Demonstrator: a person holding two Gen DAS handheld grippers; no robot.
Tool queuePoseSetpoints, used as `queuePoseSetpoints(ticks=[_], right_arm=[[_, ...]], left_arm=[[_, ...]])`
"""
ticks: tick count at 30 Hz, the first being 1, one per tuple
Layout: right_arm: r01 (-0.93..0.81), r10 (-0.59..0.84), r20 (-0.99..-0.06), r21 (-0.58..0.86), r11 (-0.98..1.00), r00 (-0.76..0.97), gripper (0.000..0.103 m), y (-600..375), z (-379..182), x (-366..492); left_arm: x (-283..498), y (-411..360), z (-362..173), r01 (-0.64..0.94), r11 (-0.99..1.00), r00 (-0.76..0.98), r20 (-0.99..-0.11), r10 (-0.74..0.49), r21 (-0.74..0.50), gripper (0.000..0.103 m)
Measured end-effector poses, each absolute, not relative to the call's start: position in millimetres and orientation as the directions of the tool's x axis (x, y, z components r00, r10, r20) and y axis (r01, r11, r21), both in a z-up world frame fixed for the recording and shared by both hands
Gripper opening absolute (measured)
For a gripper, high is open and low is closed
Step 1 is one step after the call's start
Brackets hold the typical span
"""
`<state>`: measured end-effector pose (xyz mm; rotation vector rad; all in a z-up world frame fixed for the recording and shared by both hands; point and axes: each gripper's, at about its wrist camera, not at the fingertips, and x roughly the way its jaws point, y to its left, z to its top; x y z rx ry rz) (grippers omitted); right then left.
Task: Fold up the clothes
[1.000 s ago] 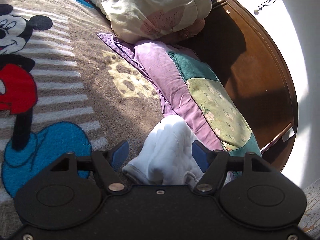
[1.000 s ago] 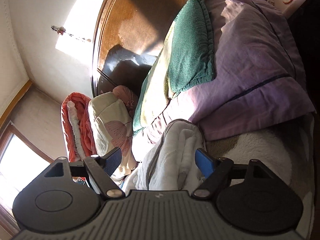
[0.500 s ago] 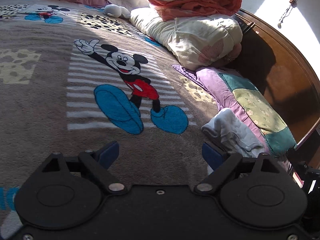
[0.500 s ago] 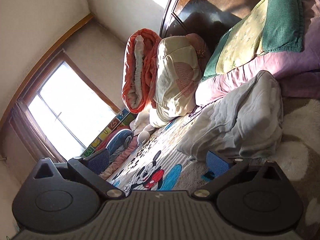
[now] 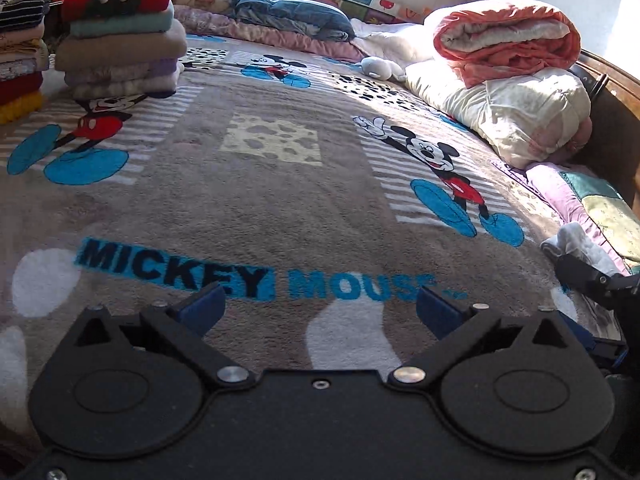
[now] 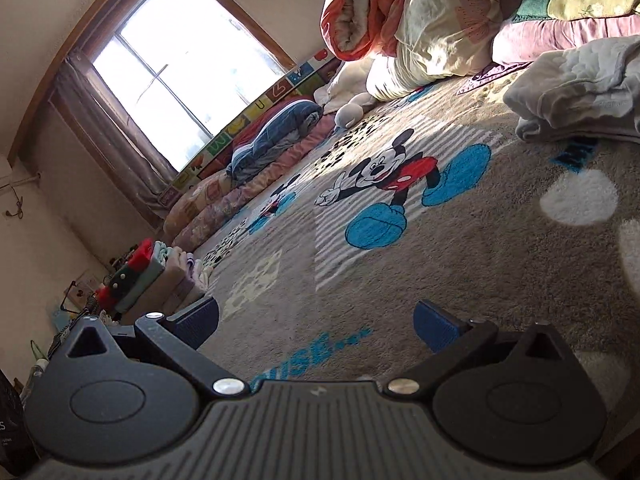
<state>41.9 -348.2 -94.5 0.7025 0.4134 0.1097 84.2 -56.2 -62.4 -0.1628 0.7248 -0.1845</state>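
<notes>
garment: folded white quilted cotton garment point(image 6: 580, 84) lies at the bed's headboard edge, beside the purple patchwork pillow point(image 5: 588, 208)
left gripper point(image 5: 320, 304): jaws opening, empty, garment far right
right gripper point(image 6: 316, 320): jaws apart, empty, nearer; garment's long axis along headboard edge

Sunlit window point(image 6: 168, 80) in cream wall point(image 6: 60, 240); wooden headboard point(image 5: 612, 128).

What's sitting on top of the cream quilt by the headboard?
A rolled orange blanket with a pale lining lies on the cream quilt. Whatever sits between or behind them is covered.
</notes>
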Motion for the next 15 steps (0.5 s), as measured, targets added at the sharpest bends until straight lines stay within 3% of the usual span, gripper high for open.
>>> queuePoseSetpoints(ticks=[4,11,15], right_arm=[[0.042,0.224,-0.408,0.548,0.835,0.885,0.103,-313,-76,36],[0.163,0.013,-0.523,0.289,0.943,0.852,0.103,-282,-44,10],[0.293,-0.123,-0.538,0.244,0.924,0.834,0.103,-301,-34,-19]], left_arm=[[74,-40,-64,0.120,0.984,0.721,-0.671,-0.175,-0.128,0.103],[56,-68,-59,0.289,0.939,0.700,-0.628,-0.340,-0.186,0.103],[48,-108,-54,0.413,0.891,0.669,-0.600,-0.439,-0.191,0.103]])
